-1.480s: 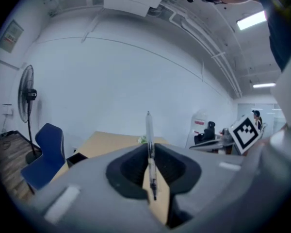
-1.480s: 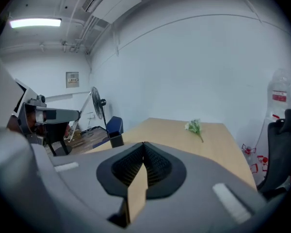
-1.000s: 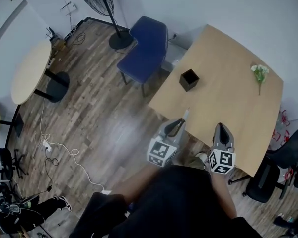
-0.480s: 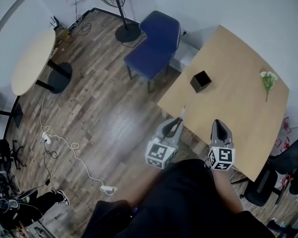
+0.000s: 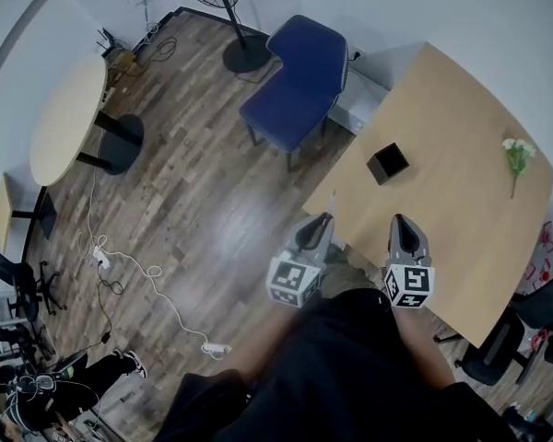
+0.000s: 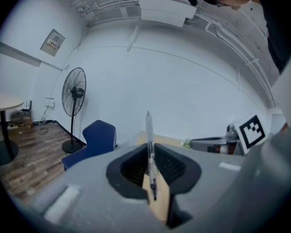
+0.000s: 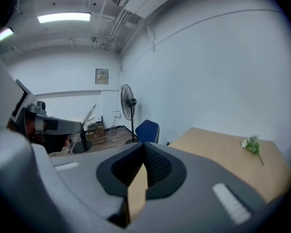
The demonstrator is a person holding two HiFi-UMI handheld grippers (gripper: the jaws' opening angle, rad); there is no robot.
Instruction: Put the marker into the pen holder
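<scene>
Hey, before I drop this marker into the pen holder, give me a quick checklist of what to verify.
1. Marker clamped in left gripper: ok.
2. Pen holder upright on the table, mouth up: ok.
3. Marker above the pen holder: not ok, it is short of it, by the table's edge.
4. Way to the pen holder free: ok, the flower lies far aside.
5. Right gripper shut and empty: ok.
6. Pen holder's inside empty: cannot tell.

head view steeply down; gripper views forward, share blue chair (image 5: 295,99)
</scene>
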